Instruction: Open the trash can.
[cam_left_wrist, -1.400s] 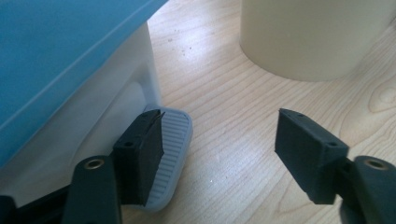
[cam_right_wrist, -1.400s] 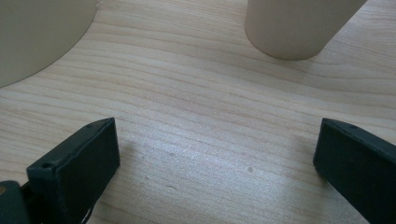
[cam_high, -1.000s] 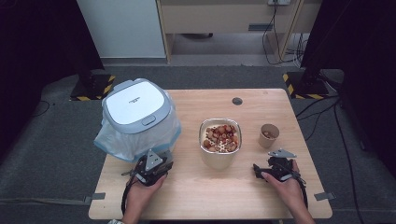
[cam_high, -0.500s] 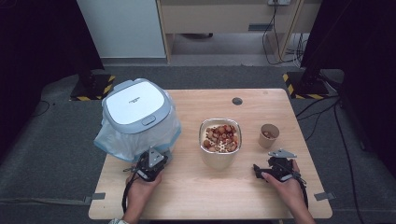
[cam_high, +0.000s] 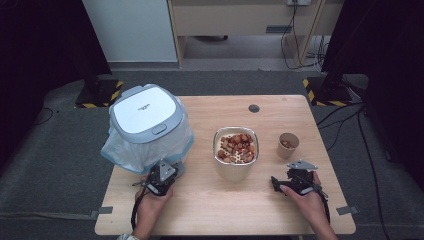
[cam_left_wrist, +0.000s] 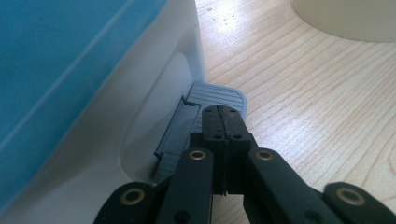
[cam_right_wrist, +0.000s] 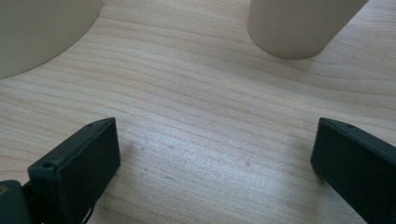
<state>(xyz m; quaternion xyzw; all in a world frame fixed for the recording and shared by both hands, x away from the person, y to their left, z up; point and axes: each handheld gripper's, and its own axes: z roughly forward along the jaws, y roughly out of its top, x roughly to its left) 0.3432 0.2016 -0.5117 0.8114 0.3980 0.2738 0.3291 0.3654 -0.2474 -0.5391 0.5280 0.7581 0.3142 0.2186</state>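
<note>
Your pedal bin (cam_high: 146, 127) stands at the table's (cam_high: 210, 210) left edge, its grey foot pedal (cam_left_wrist: 219, 95) facing you so it can be pressed. Your left gripper (cam_left_wrist: 223, 122) sits over that pedal, jaws just closed together on nothing, a blunt tip for pushing. Your right gripper (cam_right_wrist: 215, 154) rests near the paper cup (cam_right_wrist: 299, 25), jaws wide apart.

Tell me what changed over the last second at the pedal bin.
The left hand-held gripper closed its jaws; they now stand shut with nothing between them, tips at the grey foot pedal of the lidded bin. The hand edged slightly toward the bin. The right hand-held gripper stayed open on the table; the bowl of food and paper cup did not move.
</note>
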